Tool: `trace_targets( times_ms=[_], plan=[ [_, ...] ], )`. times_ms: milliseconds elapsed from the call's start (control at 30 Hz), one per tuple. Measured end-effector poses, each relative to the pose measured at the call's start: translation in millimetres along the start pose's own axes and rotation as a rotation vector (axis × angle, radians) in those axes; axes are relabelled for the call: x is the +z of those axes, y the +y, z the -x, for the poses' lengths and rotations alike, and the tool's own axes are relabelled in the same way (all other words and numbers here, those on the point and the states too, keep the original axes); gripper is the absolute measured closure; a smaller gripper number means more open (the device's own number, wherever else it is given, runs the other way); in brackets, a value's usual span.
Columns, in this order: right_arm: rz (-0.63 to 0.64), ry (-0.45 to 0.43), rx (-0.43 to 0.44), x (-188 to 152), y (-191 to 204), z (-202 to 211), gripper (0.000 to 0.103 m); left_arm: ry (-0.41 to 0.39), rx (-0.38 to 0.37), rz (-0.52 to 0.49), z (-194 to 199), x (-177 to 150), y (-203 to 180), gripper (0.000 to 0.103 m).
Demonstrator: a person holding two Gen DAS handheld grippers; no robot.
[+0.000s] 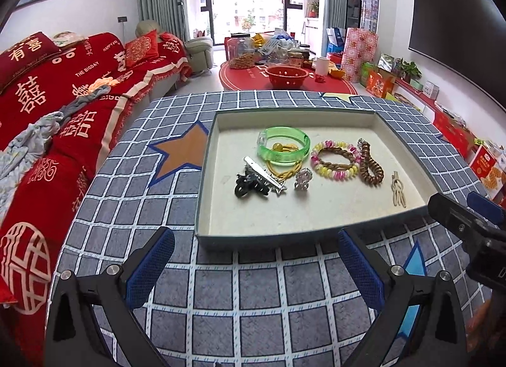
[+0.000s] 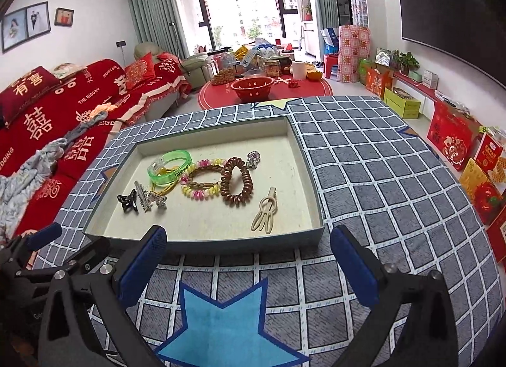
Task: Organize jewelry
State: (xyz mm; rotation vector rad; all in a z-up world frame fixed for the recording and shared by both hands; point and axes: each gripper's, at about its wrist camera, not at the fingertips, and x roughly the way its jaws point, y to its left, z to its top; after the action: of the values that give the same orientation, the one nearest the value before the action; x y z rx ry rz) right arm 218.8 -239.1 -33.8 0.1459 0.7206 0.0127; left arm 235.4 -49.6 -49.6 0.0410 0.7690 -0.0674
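A shallow box tray [image 1: 208, 234] [image 2: 205, 242] lies on the checked tablecloth with jewelry inside. In it are a green bangle [image 1: 283, 149] [image 2: 170, 166], a pink and yellow bead bracelet [image 1: 335, 160] [image 2: 202, 183], a brown coil hair tie [image 1: 371, 163] [image 2: 237, 185], a black claw clip [image 1: 246, 186] [image 2: 128, 202], a silver clip [image 1: 262, 174] [image 2: 142, 198] and a beige hair clip [image 1: 399, 191] [image 2: 267, 212]. My left gripper [image 1: 256, 259] stands open before the tray's near wall, nothing between its fingers. My right gripper [image 2: 248, 259] is open too, just short of the tray's near right corner.
A red sofa [image 1: 47, 107] runs along the left of the table. Behind stands a round red table [image 1: 284, 79] crowded with jars and a red colander. Boxes [image 2: 474, 177] line the floor at the right. The right gripper's body [image 1: 468, 228] shows at the right edge of the left wrist view.
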Motion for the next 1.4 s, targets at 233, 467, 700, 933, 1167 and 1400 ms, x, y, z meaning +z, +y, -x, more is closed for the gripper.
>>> trace_targets(
  times_ms=[233, 467, 700, 933, 1167, 1400],
  plan=[
    [0.013, -0.025, -0.028, -7.2, 2.8, 5.5, 0.0, -0.036, 0.018, 0.002, 6.4, -9.3, 1.1, 0.0],
    [0.024, -0.036, -0.036, -8.7, 4.3, 8.4, 0.0, -0.047, 0.025, 0.005, 9.6, -11.4, 1.7, 0.0],
    [0.027, -0.043, -0.034, -8.9, 6.4, 11.2, 0.0, -0.052, 0.03, 0.006, 12.0, -10.6, 1.7, 0.0],
    [0.028, -0.046, -0.032, -6.3, 9.3, 12.5, 0.0, -0.05, 0.028, 0.007, 12.1, -10.3, 1.8, 0.0],
    [0.028, -0.051, -0.033, -4.3, 10.6, 14.7, 0.0, -0.05, 0.025, 0.01, 13.5, -10.7, 1.4, 0.0],
    [0.03, -0.051, -0.034, -2.9, 11.4, 15.7, 0.0, -0.049, 0.025, 0.009, 13.1, -10.7, 1.5, 0.0]
  ],
)
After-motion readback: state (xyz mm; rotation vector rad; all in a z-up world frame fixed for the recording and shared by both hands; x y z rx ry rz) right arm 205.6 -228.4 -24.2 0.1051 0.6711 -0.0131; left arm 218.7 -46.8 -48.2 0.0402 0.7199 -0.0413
